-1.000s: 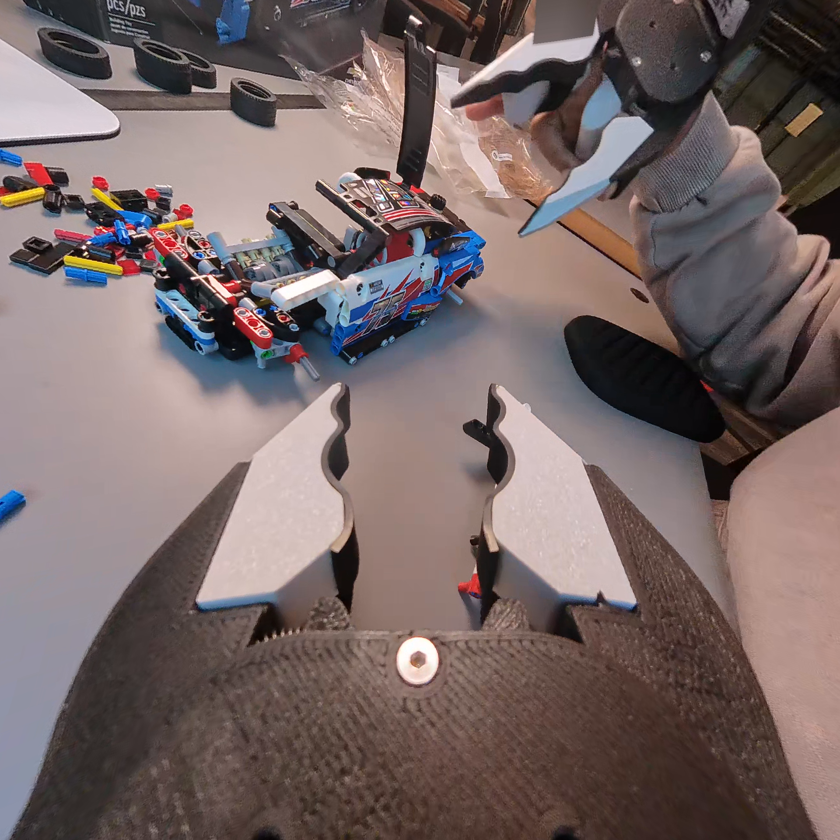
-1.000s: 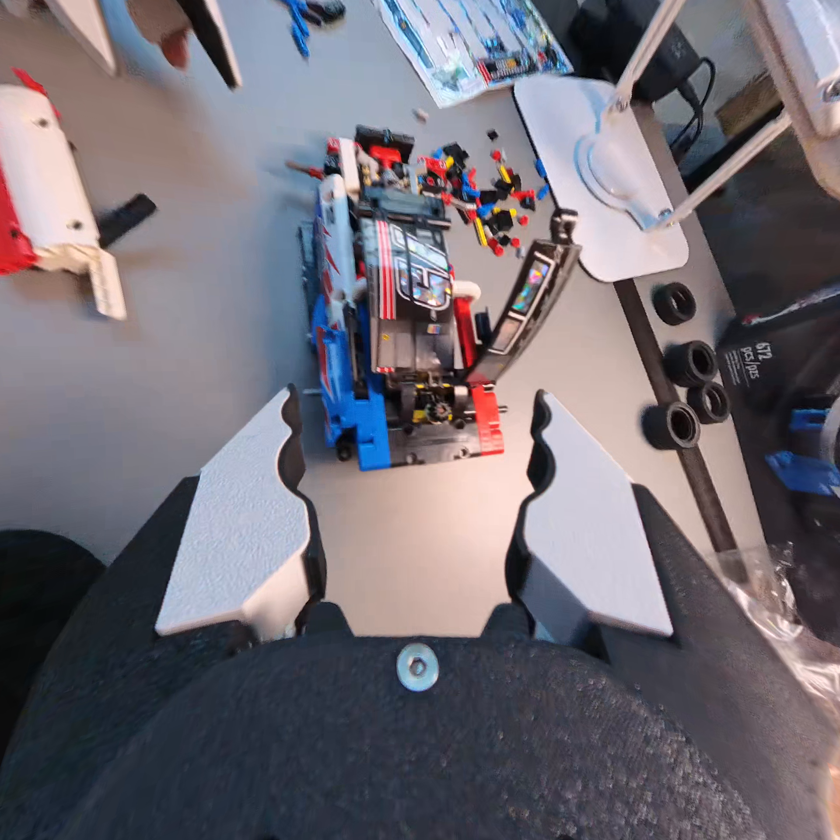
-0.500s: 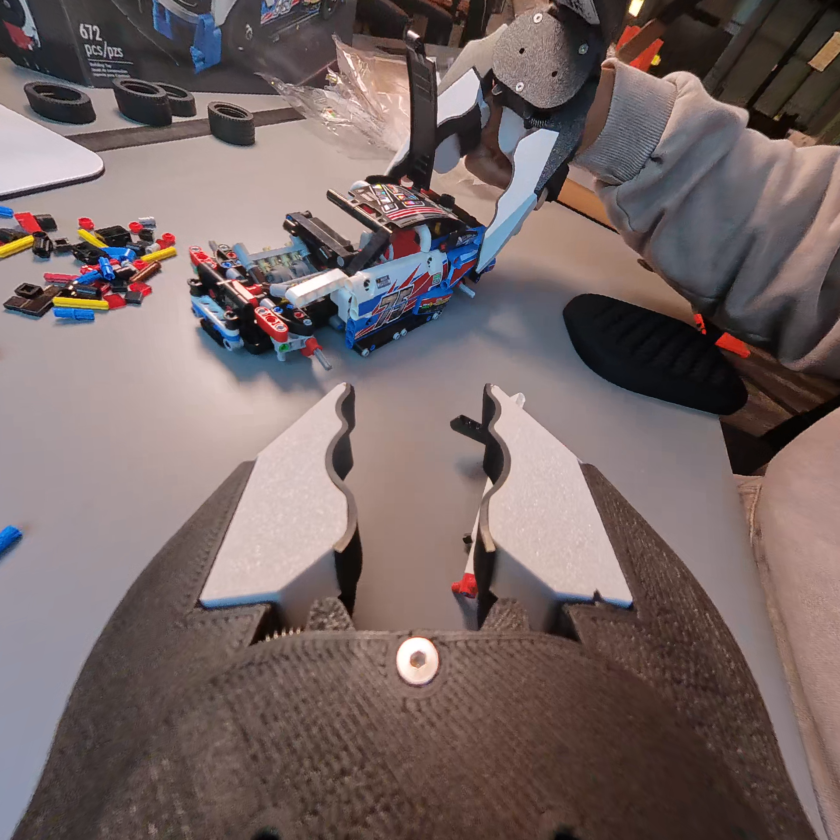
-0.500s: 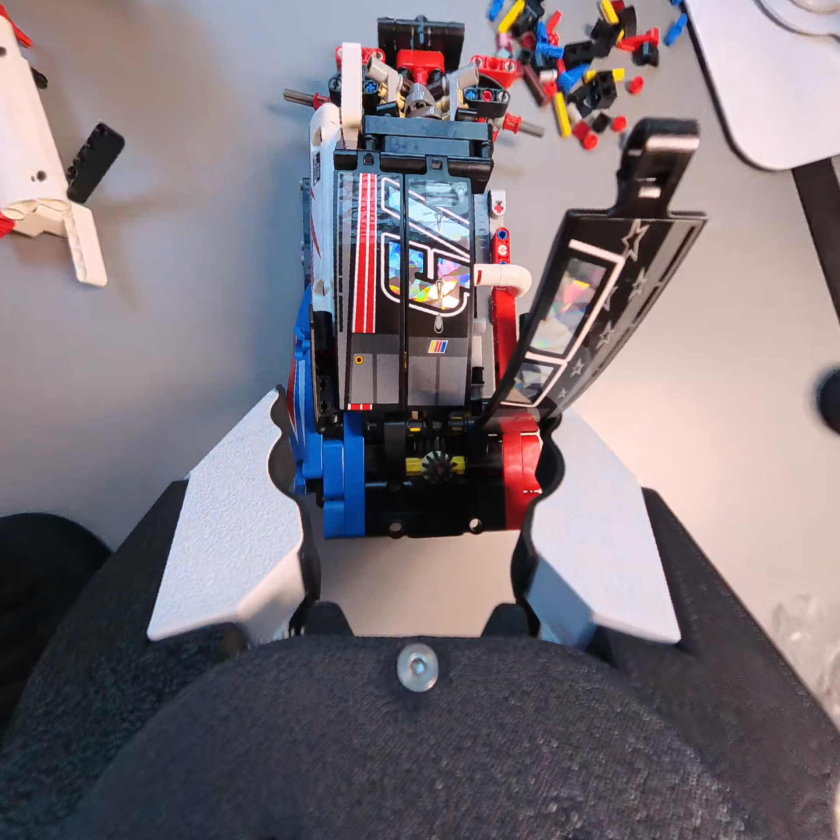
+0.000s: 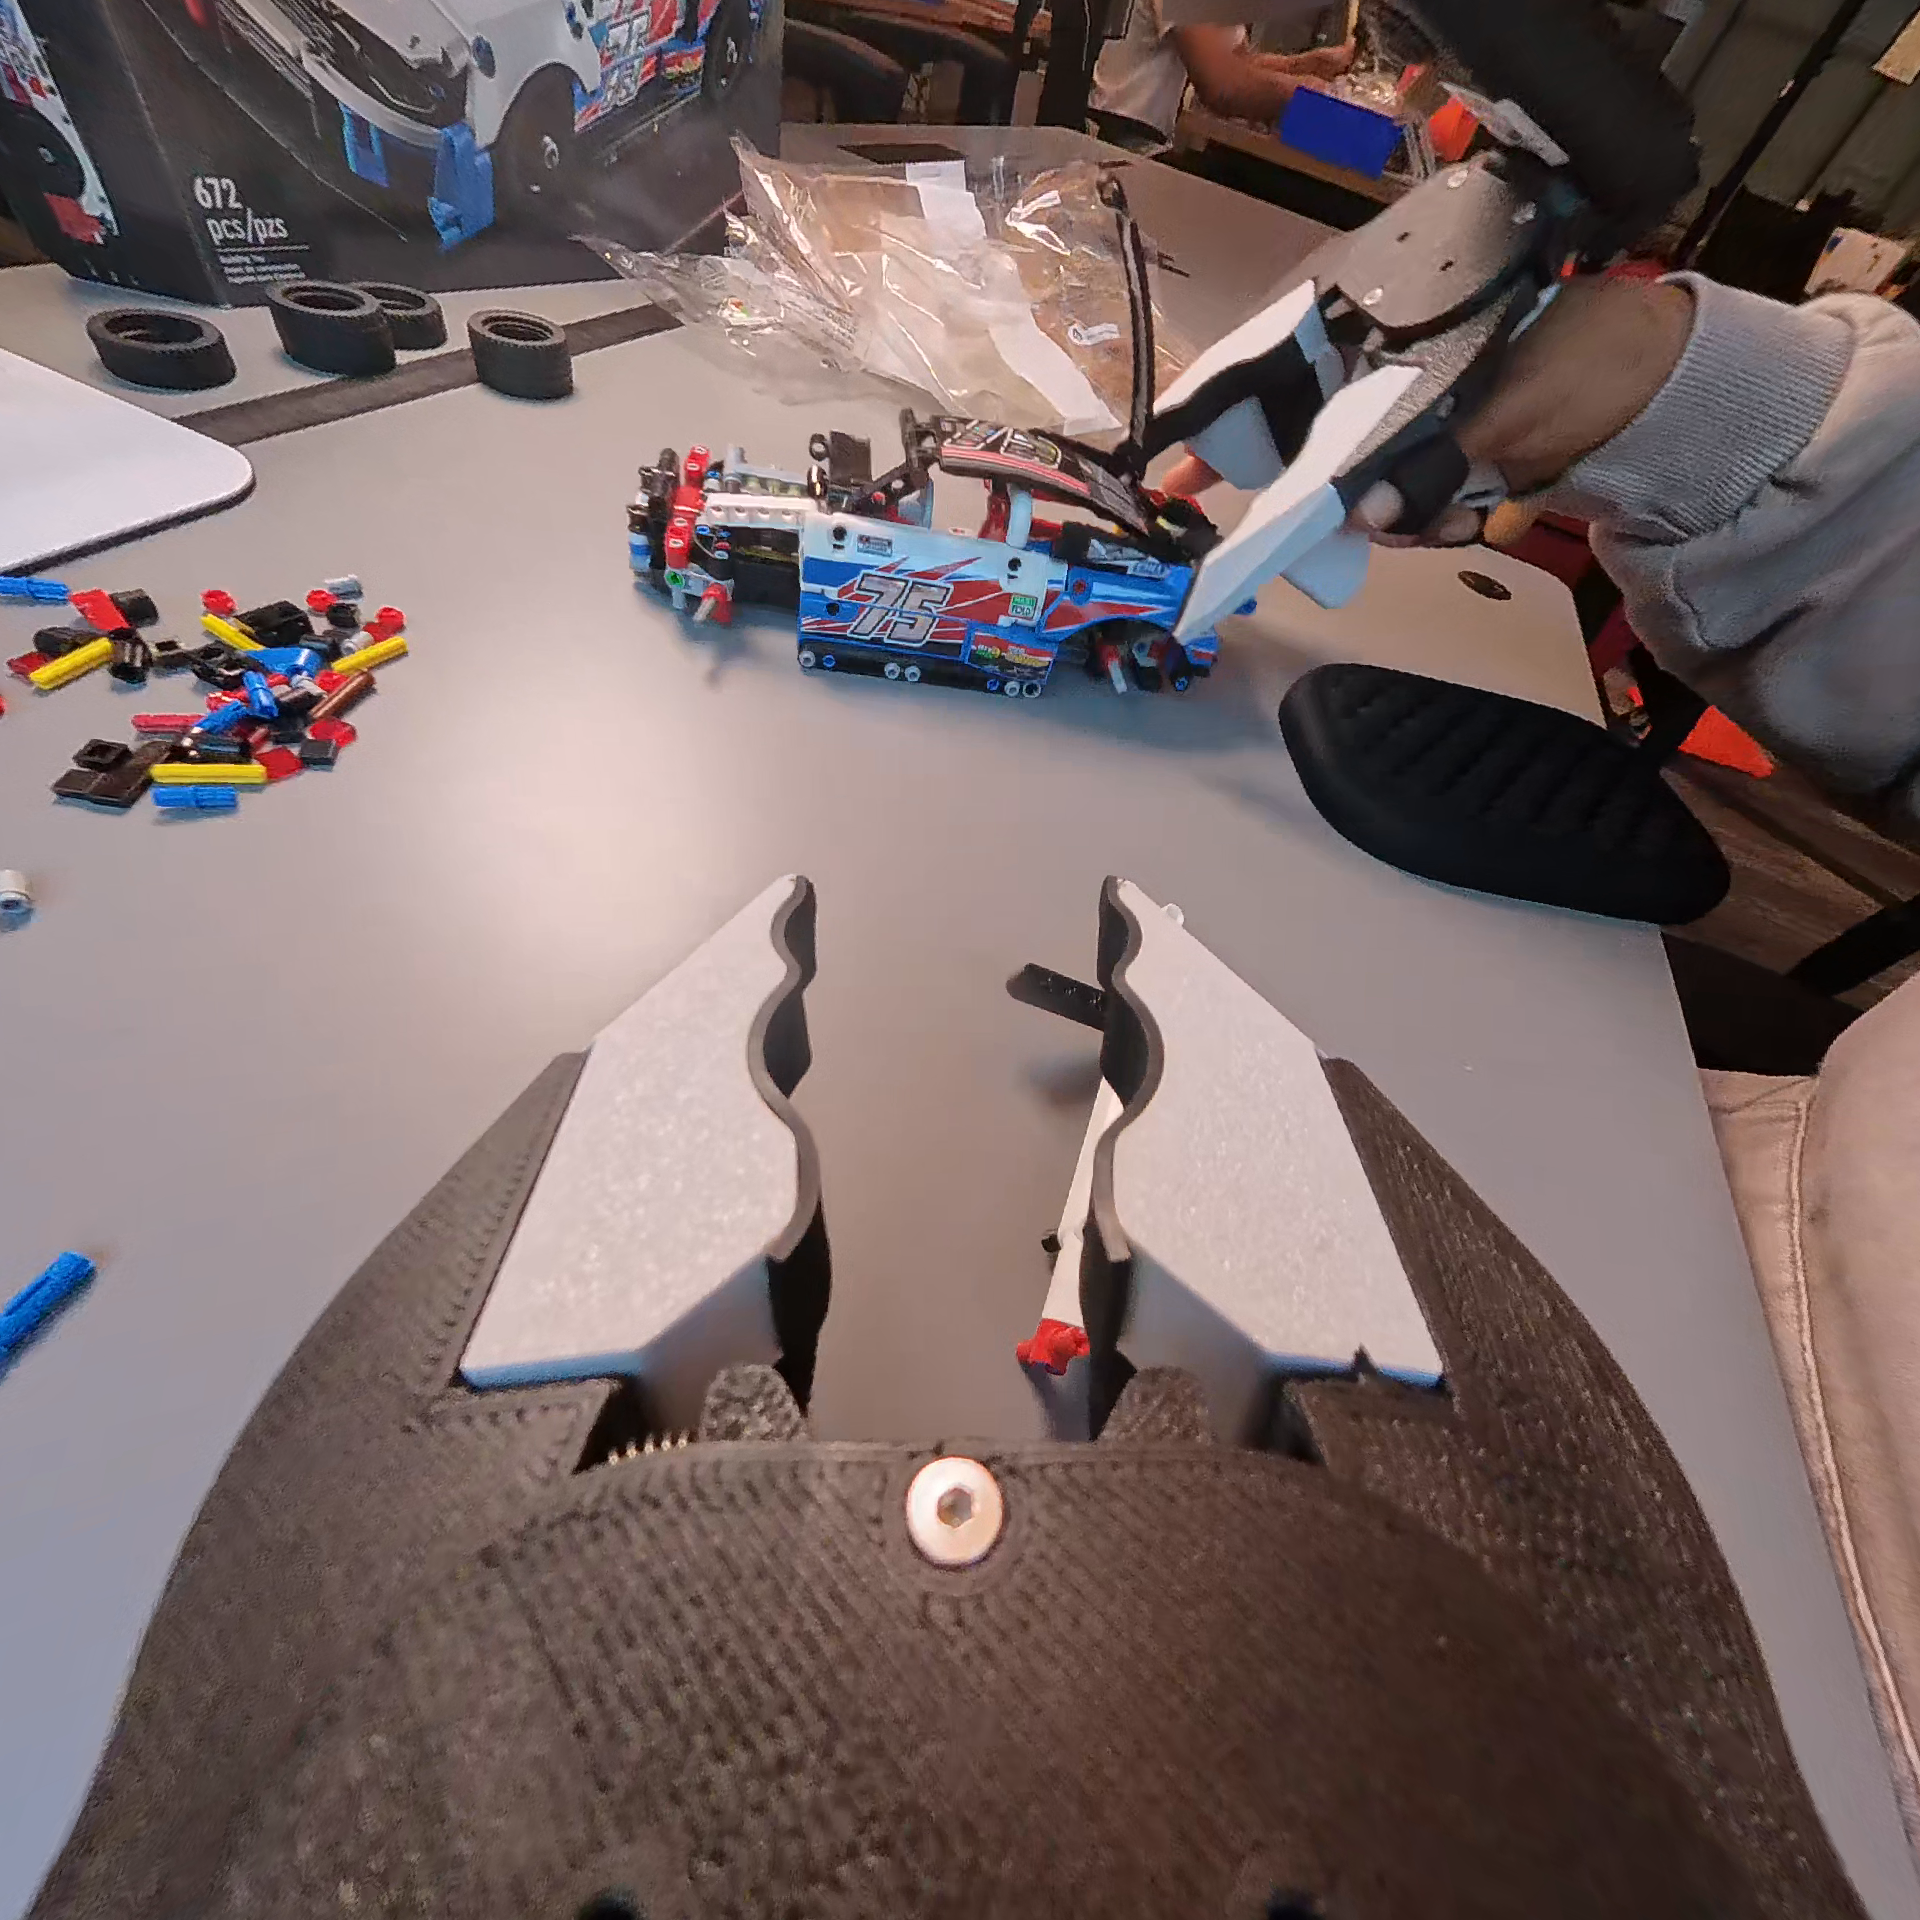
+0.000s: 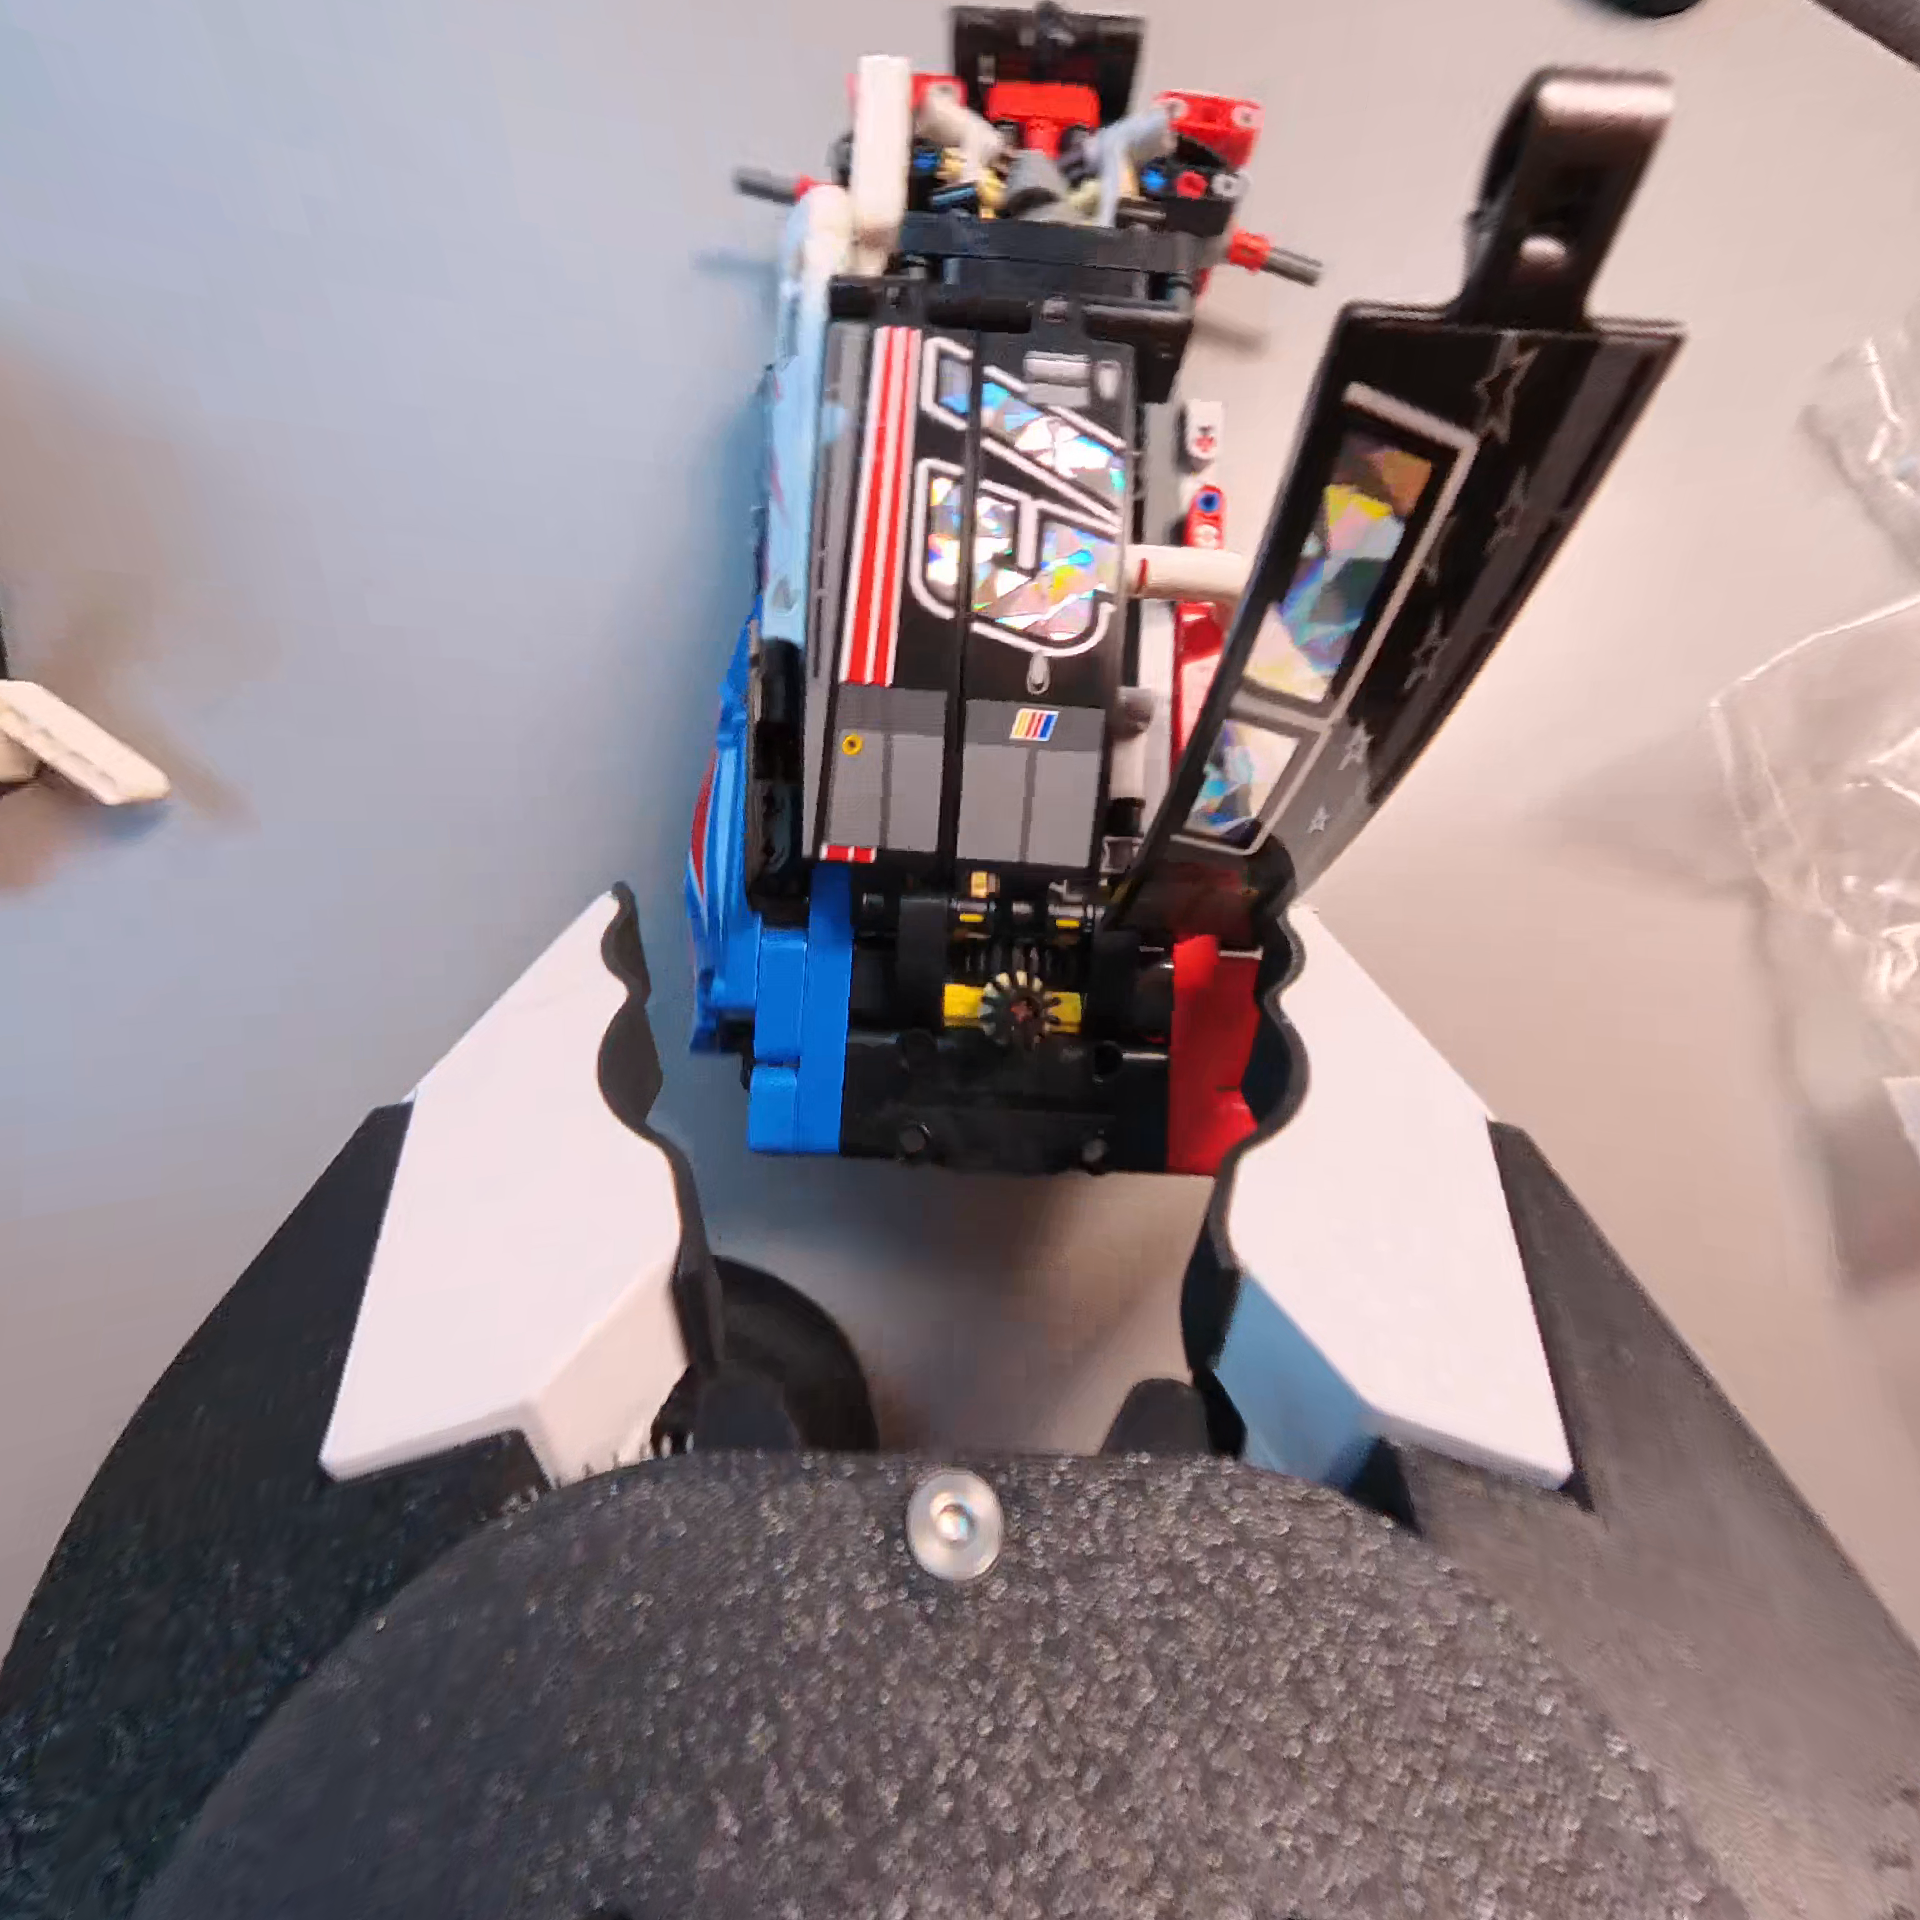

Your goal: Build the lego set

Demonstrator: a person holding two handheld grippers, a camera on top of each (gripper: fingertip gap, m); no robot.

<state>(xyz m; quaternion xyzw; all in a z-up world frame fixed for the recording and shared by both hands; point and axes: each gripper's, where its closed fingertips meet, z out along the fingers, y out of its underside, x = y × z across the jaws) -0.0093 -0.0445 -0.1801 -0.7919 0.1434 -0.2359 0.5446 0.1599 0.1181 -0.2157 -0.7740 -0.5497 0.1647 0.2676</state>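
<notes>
The partly built blue, white and red Lego car (image 5: 935, 592) stands side-on on the grey table (image 5: 520, 935). In the right wrist view its rear end (image 6: 997, 1039) sits between the jaws of my right gripper (image 6: 956, 914), which is open; the right finger (image 6: 1351, 1143) touches the red side and a gap shows beside the blue side. A black hinged panel (image 6: 1434, 540) stands raised on the car. My left gripper (image 5: 951, 904) is open and empty, well short of the car. A white sub-assembly with a black beam (image 5: 1060, 992) lies on the table, partly hidden under its right finger.
A pile of loose small pieces (image 5: 208, 686) lies at the left. Several black tyres (image 5: 332, 327), the set's box (image 5: 416, 125) and clear plastic bags (image 5: 935, 260) are at the back. A black pad (image 5: 1486, 790) lies at the right table edge. A blue pin (image 5: 42, 1299) lies near left. My left gripper is the nearer one to the blue pin (image 5: 42, 1299): about 15 centimeters, against 35 centimeters.
My right gripper came down over the car's rear and turned the car, which now stands side-on to the left wrist view. The left gripper stayed open over the white sub-assembly.
</notes>
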